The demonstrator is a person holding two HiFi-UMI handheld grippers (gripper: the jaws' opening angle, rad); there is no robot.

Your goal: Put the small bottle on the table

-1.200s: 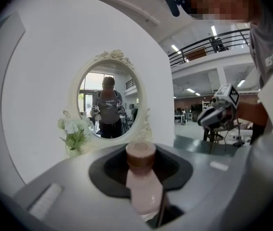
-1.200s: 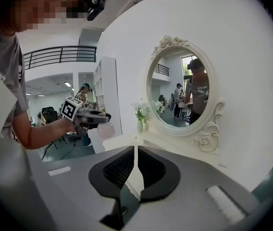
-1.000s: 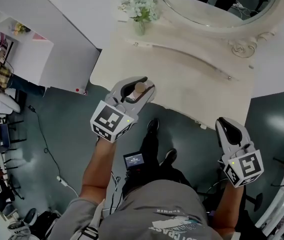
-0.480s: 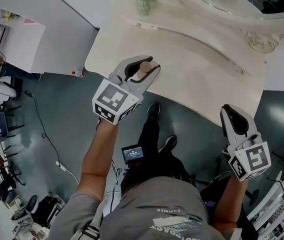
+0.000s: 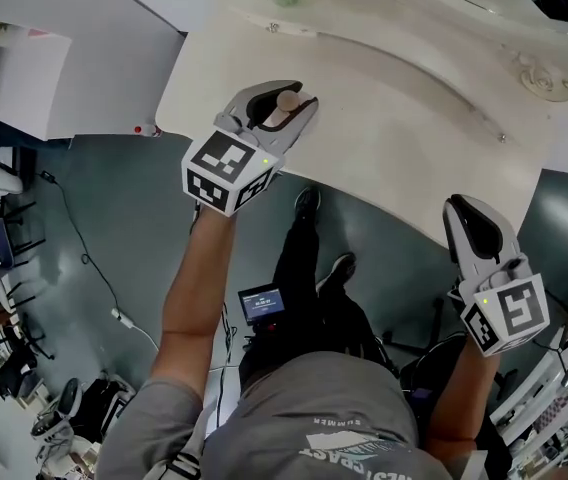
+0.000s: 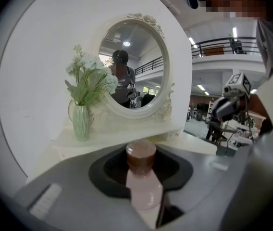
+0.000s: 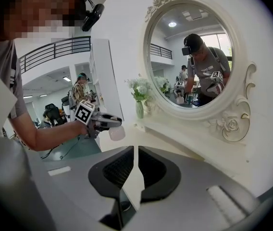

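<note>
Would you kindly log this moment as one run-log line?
left gripper: shut on small bottle, above table edge | right gripper: shut, empty | small bottle: not yet set down

Tabletop (image 5: pixel 394 133) open nr front edge; vase (image 6: pixel 81 121) + mirror (image 6: pixel 131 66) at back.

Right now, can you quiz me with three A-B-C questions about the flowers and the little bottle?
1. Where does the vase stand?
A. on the floor
B. on the table, beside the mirror
C. on a chair

2. What colour is the small bottle's cap?
A. brown
B. green
C. blue

3. The small bottle is
A. lying on the table
B. clamped in the left gripper
C. on the floor

Answers: 1 B, it stands left of the mirror. 2 A, brown above a pink body. 3 B, the jaws press its sides.
</note>
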